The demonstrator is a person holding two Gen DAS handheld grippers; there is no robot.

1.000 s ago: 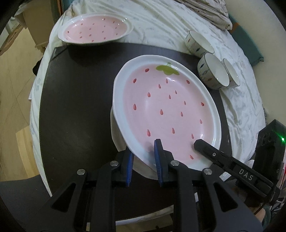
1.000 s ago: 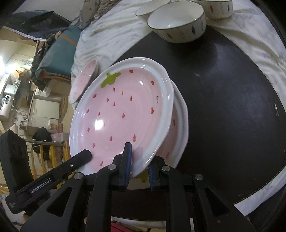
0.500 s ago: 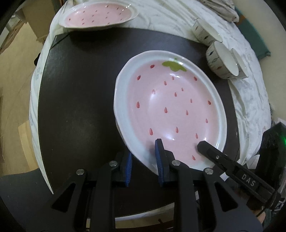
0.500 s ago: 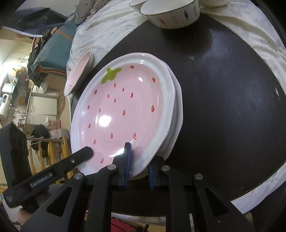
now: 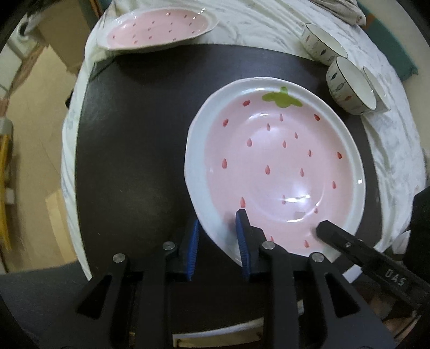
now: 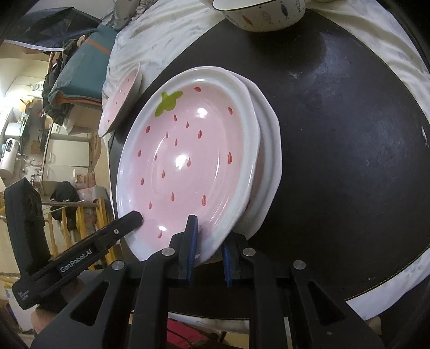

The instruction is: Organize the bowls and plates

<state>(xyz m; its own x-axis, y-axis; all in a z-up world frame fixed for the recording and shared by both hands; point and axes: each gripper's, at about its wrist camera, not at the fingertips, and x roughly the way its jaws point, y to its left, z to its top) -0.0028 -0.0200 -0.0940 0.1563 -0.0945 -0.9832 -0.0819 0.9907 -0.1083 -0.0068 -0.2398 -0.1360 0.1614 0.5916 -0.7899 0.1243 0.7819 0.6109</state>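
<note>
Strawberry plate, pink with red seeds and a green leaf, sits on top of a second plate of the same kind on the dark round table. In the right wrist view the lower plate's white rim shows on the right side of the upper one, so the two are stacked slightly offset.

Left claw straddles the near rim of the strawberry plate: one blue-padded finger lies over the pink inside, the other outside below the rim. The gap between the pads is wider than the rim, and I cannot tell whether the pads press on it.

Right claw straddles the same plate's near edge from the other side, one pad above the rim and one beneath. Here too there is visible room around the rim, and contact cannot be judged.

Each claw also shows in the other's camera as a black finger reaching over the plate's edge.

A third pink plate rests at the far side of the table on the white cloth. Three white patterned bowls stand close together at the far right on the same cloth.
</note>
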